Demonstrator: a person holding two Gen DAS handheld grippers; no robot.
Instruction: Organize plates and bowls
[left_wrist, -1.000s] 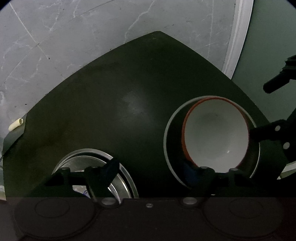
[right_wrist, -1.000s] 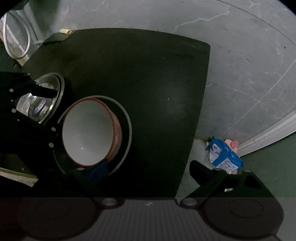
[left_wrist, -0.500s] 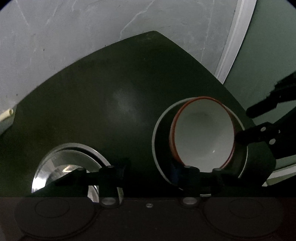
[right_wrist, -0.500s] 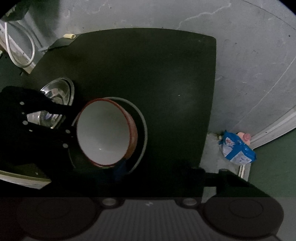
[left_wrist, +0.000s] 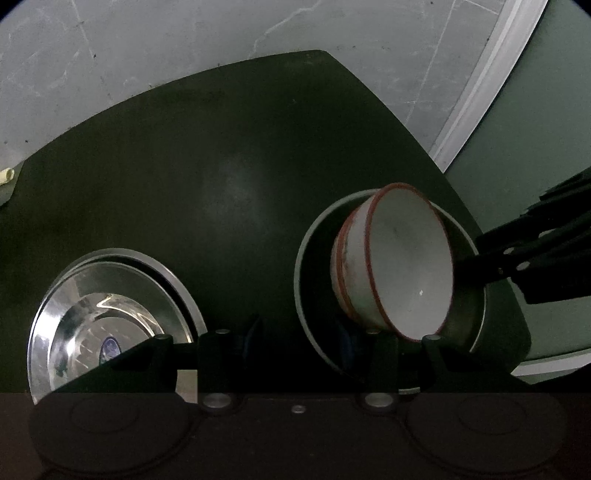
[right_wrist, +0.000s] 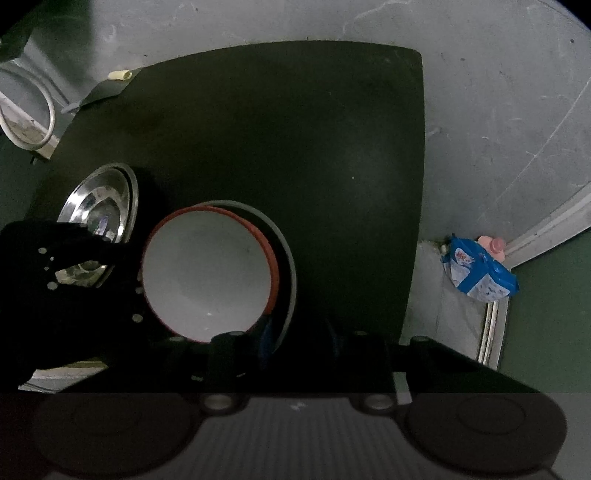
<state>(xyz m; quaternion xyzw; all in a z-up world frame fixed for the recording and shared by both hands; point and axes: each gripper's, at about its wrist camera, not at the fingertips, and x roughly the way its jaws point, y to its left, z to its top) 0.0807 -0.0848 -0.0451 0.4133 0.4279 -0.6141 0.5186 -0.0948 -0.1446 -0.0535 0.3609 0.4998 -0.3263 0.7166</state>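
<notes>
Bowl (left_wrist: 402, 262) first: it's a white enamel-looking one with a thin red rim and red lines around the outside, a bit scuffed. It sits inside a dark plate (left_wrist: 314, 236) with a pale grey edge, on the right part of a dark green mat (left_wrist: 221, 166). From the left wrist view it's tipped up, the mouth facing right and toward the camera rather than straight up, so its outer wall shows on the left. In the right wrist view the mouth looks nearly round (right_wrist: 207, 273).

Off to the left there's a shiny steel plate (left_wrist: 99, 314) nested in another grey-rimmed plate, well apart from the bowl.

Left gripper (left_wrist: 299, 336) sits at a medium gap, jaws over the mat between the two stacks, and its right finger comes up at the near edge of the dark plate. Can't tell if it actually touches. Right gripper (right_wrist: 299, 339) is closing, with its left finger down by the bowl's near rim and the plate edge. It's too dark there to say whether anything is pinched.

Grey stone floor (right_wrist: 498, 110) all around, blue packet (right_wrist: 476, 273) lying by the wall.
</notes>
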